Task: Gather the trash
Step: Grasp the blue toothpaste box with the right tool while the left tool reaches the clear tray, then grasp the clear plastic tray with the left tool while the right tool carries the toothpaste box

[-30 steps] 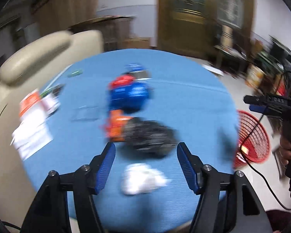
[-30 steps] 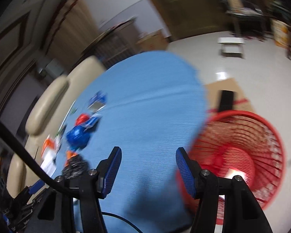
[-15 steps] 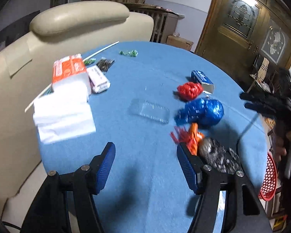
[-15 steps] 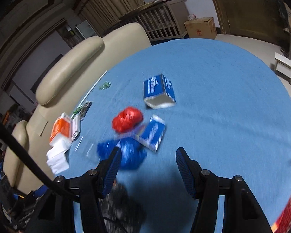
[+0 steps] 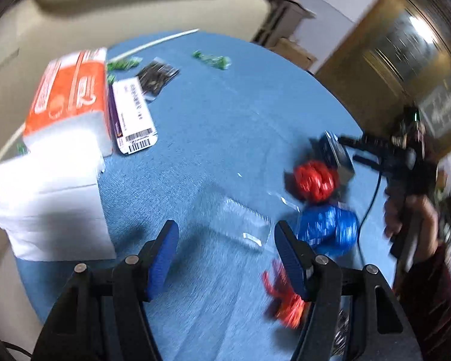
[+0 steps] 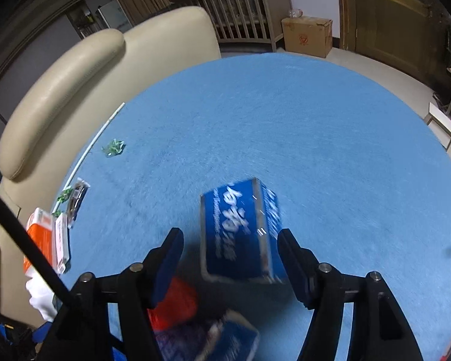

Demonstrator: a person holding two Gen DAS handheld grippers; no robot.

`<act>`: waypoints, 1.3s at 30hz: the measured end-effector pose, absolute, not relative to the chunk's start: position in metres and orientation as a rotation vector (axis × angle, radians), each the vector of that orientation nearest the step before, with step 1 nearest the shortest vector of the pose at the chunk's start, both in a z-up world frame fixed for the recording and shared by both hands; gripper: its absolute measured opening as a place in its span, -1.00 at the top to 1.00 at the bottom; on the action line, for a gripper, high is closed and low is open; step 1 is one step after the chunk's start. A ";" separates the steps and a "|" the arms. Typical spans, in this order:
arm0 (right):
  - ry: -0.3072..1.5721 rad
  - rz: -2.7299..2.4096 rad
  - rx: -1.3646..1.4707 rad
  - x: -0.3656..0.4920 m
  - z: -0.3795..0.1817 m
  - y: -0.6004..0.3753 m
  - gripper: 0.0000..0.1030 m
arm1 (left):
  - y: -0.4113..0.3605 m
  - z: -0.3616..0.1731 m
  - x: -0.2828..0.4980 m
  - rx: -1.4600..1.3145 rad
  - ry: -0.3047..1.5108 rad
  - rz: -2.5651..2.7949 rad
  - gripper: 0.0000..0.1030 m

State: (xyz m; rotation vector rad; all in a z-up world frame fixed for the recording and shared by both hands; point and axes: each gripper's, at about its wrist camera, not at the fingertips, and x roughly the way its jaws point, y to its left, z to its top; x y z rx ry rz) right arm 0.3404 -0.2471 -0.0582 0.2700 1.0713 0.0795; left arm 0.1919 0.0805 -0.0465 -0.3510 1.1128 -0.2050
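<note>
Trash lies on the round blue table (image 6: 285, 120). My left gripper (image 5: 227, 255) is open, and a clear plastic tray (image 5: 240, 219) lies just ahead of its fingertips. To its right are a crumpled blue ball (image 5: 327, 228), a red ball (image 5: 315, 180) and an orange wrapper (image 5: 285, 303). My right gripper (image 6: 231, 266) hangs over a blue box (image 6: 240, 231). Its jaws are opening; the box sits between them with a gap on the left side. The red ball (image 6: 174, 303) and a second blue pack (image 6: 225, 340) lie under it. The right gripper (image 5: 348, 149) also shows in the left wrist view, held by a hand (image 5: 406, 219).
An orange and white tissue pack (image 5: 66, 96), loose white tissues (image 5: 51, 204), a white barcoded box (image 5: 132, 114), a black wrapper (image 5: 156, 75) and a green wrapper (image 6: 114, 147) lie at the table's left. A cream chair (image 6: 75, 75) stands behind it. A cardboard box (image 6: 306, 36) sits on the floor.
The left gripper swung left from the black bag and white paper to the clear tray. The right gripper moved from above the red basket to the blue box, its jaws now wider.
</note>
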 end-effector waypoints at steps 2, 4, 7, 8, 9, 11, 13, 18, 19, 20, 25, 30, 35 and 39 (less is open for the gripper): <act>1.094 0.077 0.250 0.350 -0.067 -0.241 -0.42 | 0.083 -0.053 0.202 -0.406 1.159 -0.177 -0.30; 1.102 0.053 0.224 0.354 -0.074 -0.237 -0.42 | 0.084 -0.059 0.213 -0.472 1.192 -0.146 -0.30; 1.091 0.037 0.178 0.353 -0.078 -0.233 -0.42 | 0.078 -0.066 0.225 -0.526 1.239 -0.116 -0.30; 1.083 0.033 0.168 0.352 -0.079 -0.232 -0.38 | 0.074 -0.068 0.229 -0.545 1.252 -0.106 -0.30; 1.075 0.036 0.163 0.350 -0.079 -0.233 -0.29 | 0.071 -0.071 0.232 -0.550 1.262 -0.097 -0.30; 1.056 0.045 0.160 0.344 -0.078 -0.235 -0.25 | 0.063 -0.079 0.239 -0.537 1.287 -0.083 -0.30; 1.049 0.058 0.184 0.334 -0.075 -0.244 -0.16 | 0.057 -0.084 0.242 -0.516 1.312 -0.073 -0.30; 1.068 0.092 0.231 0.298 -0.075 -0.261 -0.13 | 0.047 -0.088 0.234 -0.470 1.305 -0.096 0.18; 1.065 0.091 0.233 0.292 -0.075 -0.264 -0.13 | 0.045 -0.090 0.233 -0.461 1.317 -0.107 0.52; 1.057 0.091 0.246 0.279 -0.072 -0.271 -0.13 | 0.044 -0.092 0.231 -0.448 1.333 -0.115 0.63; 1.028 0.105 0.354 0.220 -0.063 -0.302 -0.13 | 0.049 -0.092 0.217 -0.416 1.318 -0.132 0.79; 0.990 0.109 0.463 0.150 -0.055 -0.327 -0.13 | 0.052 -0.072 0.190 -0.376 1.258 -0.162 0.84; 0.925 0.094 0.531 0.087 -0.042 -0.345 -0.13 | 0.039 -0.032 0.149 -0.273 1.161 -0.204 0.84; 0.869 0.092 0.576 0.047 -0.031 -0.358 -0.13 | 0.023 0.003 0.114 -0.227 1.080 -0.262 0.84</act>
